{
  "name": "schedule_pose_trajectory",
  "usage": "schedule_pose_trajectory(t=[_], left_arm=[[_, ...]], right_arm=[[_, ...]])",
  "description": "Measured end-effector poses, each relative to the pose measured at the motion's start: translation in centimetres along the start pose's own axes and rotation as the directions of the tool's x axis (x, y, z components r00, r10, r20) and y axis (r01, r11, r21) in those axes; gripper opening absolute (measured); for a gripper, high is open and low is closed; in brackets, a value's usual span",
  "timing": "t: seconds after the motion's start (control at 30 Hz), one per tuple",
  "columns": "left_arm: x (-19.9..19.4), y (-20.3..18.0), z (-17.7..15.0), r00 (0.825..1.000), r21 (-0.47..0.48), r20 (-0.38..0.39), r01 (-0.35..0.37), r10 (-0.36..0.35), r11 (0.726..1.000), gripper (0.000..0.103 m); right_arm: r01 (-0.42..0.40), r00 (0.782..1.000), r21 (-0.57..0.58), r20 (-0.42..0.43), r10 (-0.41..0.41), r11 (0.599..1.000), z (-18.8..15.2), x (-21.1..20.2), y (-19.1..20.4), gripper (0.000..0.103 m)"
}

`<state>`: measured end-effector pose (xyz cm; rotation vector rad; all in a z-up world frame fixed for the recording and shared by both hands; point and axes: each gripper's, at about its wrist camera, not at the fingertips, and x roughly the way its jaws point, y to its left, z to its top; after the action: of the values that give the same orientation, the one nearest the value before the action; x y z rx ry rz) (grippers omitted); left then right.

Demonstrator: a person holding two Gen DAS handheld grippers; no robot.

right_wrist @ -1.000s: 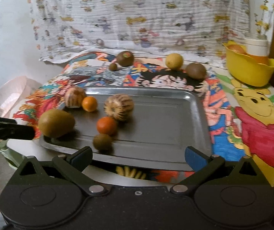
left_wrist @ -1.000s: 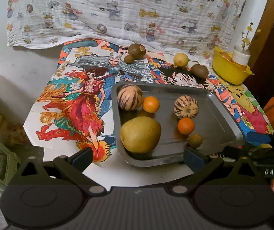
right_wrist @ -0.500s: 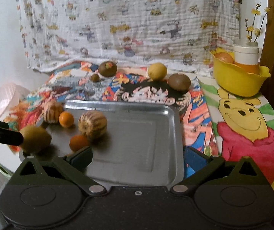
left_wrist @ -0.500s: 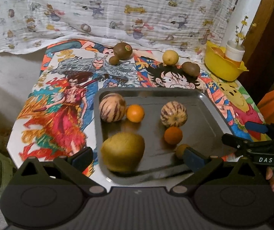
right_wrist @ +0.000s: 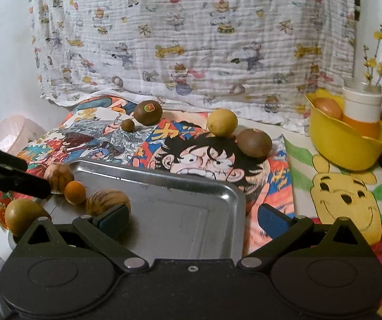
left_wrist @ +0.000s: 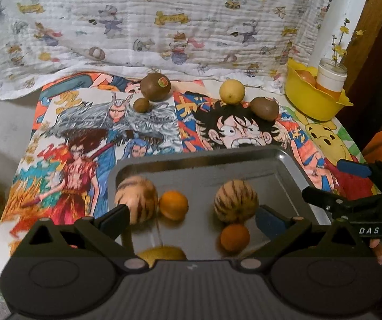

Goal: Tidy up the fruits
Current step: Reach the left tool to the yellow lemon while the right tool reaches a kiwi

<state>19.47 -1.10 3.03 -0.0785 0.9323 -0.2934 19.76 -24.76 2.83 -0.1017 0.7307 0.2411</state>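
A metal tray holds two striped melons, two oranges and a big yellow-green fruit. Beyond it on the cartoon cloth lie a stickered kiwi, a tiny brown fruit, a lemon and a brown kiwi. My left gripper is open and empty over the tray's near part. My right gripper is open and empty over the tray's right end.
A yellow bowl with a white cup and fruit stands at the back right. A patterned white cloth hangs behind the table. A pale bag sits left of the table.
Both grippers have moved forward over the tray toward the far fruits. The near fruits have slid under the gripper bodies. Nothing was taken hold of.
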Motion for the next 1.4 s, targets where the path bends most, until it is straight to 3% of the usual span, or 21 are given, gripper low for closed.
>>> schedule_pose_trajectory(t=[0.87, 1.13, 1.4], left_arm=[[5.5, 1.6, 6.2, 1.000, 0.030, 0.001, 0.021, -0.021, 0.999, 0.102], [7.6, 1.9, 8.0, 0.998, 0.038, 0.005, 0.056, -0.056, 0.998, 0.102], [9.8, 1.9, 10.0, 0.996, 0.104, 0.015, 0.085, -0.087, 0.991, 0.102]], right_arm=[[-0.065, 0.998, -0.115, -0.005, 0.065, 0.991, 3.9, 5.6, 1.2, 0.102], [-0.058, 0.998, -0.125, -0.017, 0.057, 0.990, 4.8, 7.4, 1.5, 0.102], [-0.028, 1.000, -0.122, -0.017, 0.026, 0.992, 5.5, 9.0, 1.1, 0.102]])
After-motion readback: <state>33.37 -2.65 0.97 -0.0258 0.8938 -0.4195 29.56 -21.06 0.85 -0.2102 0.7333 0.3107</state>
